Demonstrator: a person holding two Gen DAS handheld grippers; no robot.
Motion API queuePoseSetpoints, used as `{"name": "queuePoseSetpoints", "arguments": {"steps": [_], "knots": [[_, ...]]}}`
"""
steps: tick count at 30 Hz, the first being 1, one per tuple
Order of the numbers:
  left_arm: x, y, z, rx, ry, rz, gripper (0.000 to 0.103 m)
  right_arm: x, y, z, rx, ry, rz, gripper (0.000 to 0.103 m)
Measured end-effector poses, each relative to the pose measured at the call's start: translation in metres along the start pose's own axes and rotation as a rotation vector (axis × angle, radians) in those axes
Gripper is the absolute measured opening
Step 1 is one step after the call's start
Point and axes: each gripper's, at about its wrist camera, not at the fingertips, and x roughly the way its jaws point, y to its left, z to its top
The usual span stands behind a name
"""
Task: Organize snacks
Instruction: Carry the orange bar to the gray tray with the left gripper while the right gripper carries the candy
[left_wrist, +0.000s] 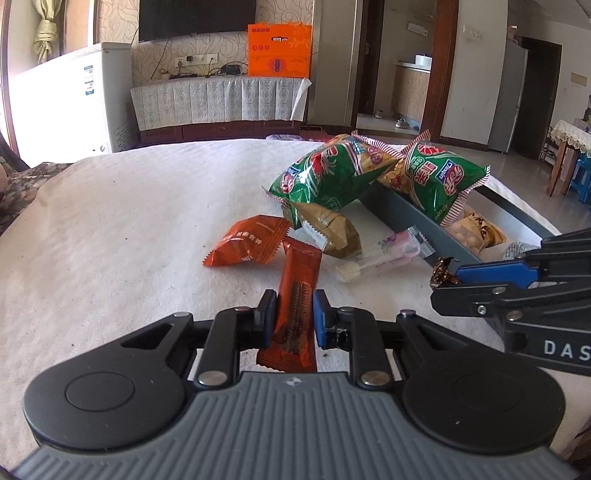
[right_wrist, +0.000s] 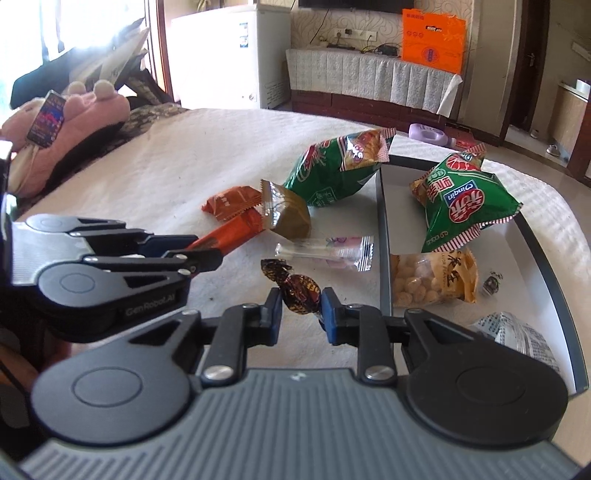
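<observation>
My left gripper (left_wrist: 294, 308) is clamped on the orange bar wrapper (left_wrist: 297, 295) at lower centre, and my right gripper (right_wrist: 301, 306) pinches the dark twisted candy (right_wrist: 301, 288). Ahead, an olive packet (right_wrist: 286, 214), a clear sweet packet (right_wrist: 328, 251) and a green chip bag (right_wrist: 332, 170) crowd the white cloth. The grey tray (right_wrist: 384, 236) at right holds another green bag (right_wrist: 465, 206) and peanuts (right_wrist: 432, 277).

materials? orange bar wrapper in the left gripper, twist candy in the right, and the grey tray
Orange bar wrapper: looks like glossy plastic film, crimped serrated ends.
Twist candy: crinkly metallic-looking foil or cellophane, twisted end, sharp glints.
Grey tray: seems rigid plastic or coated board, matte, straight thin walls; can't tell which.
</observation>
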Motion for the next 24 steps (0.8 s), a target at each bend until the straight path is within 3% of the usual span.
{"name": "queuePoseSetpoints", "arguments": {"steps": [14,18,24], "knots": [[-0.026,-0.017,0.002,0.019,-0.04,0.011,0.025,-0.031,-0.003,-0.005,0.044,-0.088,0.029,0.027],[-0.033,-0.018,0.007,-0.006,-0.051,-0.007,0.025,-0.037,-0.01,-0.006,0.061,-0.109,0.028,0.027],[-0.044,-0.038,0.017,0.044,-0.084,-0.034,0.025,-0.044,-0.02,-0.007,0.093,-0.13,0.025,0.027]]}}
